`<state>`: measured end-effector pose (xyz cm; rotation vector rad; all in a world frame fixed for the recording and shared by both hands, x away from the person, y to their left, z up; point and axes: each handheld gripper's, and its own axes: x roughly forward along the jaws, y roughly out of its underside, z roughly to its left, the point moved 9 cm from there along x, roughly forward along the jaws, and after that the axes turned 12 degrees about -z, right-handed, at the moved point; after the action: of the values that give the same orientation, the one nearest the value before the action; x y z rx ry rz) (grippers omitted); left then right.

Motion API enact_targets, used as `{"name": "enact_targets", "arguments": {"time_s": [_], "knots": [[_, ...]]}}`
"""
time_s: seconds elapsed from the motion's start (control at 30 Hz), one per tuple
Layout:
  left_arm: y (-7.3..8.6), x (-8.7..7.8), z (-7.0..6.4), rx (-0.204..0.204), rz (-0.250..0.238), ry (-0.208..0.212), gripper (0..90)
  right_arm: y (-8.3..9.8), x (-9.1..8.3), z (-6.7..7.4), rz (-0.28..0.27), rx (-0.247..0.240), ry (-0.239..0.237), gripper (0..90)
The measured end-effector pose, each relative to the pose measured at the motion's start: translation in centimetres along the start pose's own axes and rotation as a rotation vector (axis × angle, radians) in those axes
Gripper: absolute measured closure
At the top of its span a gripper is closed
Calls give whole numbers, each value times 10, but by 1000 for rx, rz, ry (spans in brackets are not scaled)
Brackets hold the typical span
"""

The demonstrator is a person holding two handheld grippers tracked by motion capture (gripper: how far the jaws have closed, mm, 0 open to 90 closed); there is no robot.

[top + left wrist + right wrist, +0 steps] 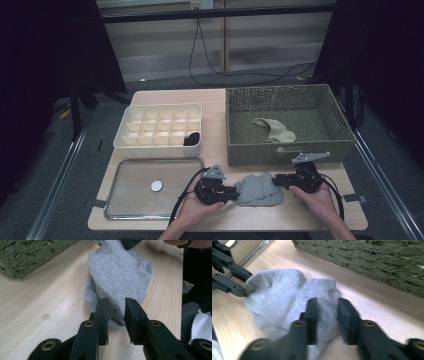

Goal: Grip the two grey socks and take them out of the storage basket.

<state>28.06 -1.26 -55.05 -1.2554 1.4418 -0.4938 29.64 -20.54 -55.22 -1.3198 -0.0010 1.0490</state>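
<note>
On the near edge of the wooden surface (150,94), just in front of the wicker basket (285,150), lies a grey sock (258,190). Both hands come in low from the bottom, palms cupping their tools and pointing inward at each other. The left tool (234,193) is clamped on the sock's left end; the right tool (274,181) has its jaws over the right end, but whether its pads press the cloth cannot be told. The forearms are cut off.
</note>
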Motion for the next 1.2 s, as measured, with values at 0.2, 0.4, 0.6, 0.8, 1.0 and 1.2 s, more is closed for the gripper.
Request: {"name": "enact_targets", "arguments": {"time_s": [0.2,0.4,0.6,0.8,1.0,1.2], "knots": [[2,2,2,-8,7,-8,855,-1,3,4,9,-29,-6,852],[-2,-2,0,-28,-16,11,876,-5,-2,5,-21,-23,-11,842],[-17,-14,-6,-53,-83,44,877,-14,-16,10,-80,-18,-12,850],[-18,-19,0,-65,-87,32,876,-12,-27,26,-87,-28,-10,852],[-17,-19,2,-90,-85,56,877,3,-35,34,-71,-47,-10,852],[-14,-16,1,-82,-64,58,878,9,-31,32,-53,-52,0,845]]}}
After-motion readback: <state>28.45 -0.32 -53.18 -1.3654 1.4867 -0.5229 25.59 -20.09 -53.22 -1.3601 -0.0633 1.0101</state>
